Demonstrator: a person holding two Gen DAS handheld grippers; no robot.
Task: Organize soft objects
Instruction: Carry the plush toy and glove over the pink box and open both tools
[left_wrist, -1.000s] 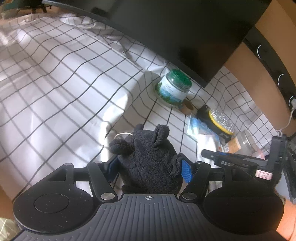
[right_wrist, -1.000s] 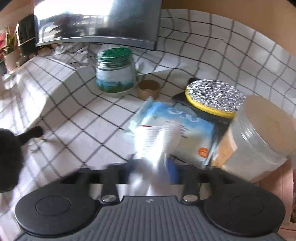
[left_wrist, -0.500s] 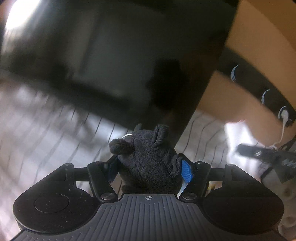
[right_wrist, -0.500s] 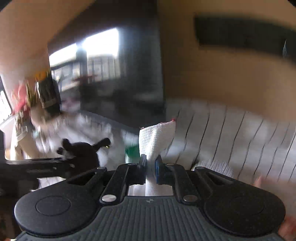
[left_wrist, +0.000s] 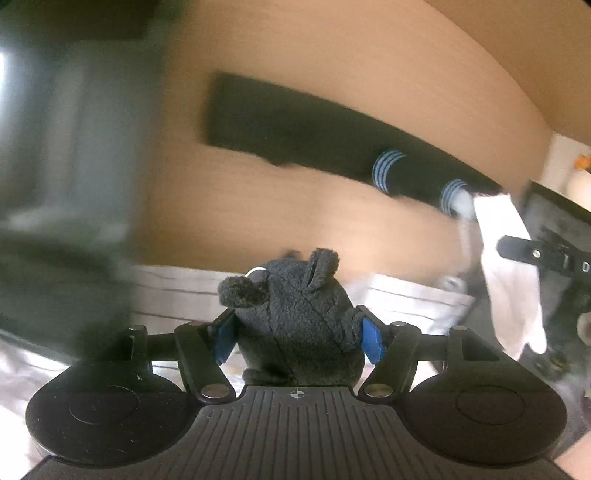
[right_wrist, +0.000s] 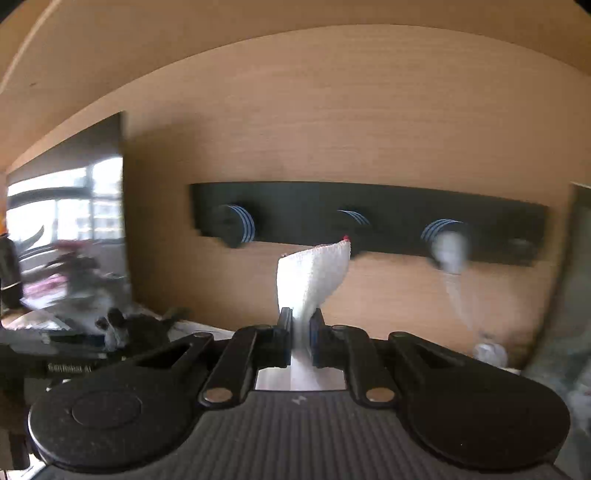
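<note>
Both my wrist cameras look forward along their fingers, tilted slightly down, facing the far wooden wall (right_wrist: 369, 122). Both views share its black peg rail (left_wrist: 295, 125), seen squarely from the right wrist.

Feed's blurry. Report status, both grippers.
Left gripper shut on black plush toy. Right gripper shut on white cloth. Peg rack ahead, nothing between.

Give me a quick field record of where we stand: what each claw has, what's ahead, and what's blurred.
left claw: shut on black plush toy, ears up
right claw: shut on white cloth, which stands up from the pinch
ahead: black peg rack on wooden wall, blue-ringed pegs
on rack: something pale hangs from a right-hand peg, blurred
table: checked cloth below the wall
unclear: left side of both views, motion blur
</note>
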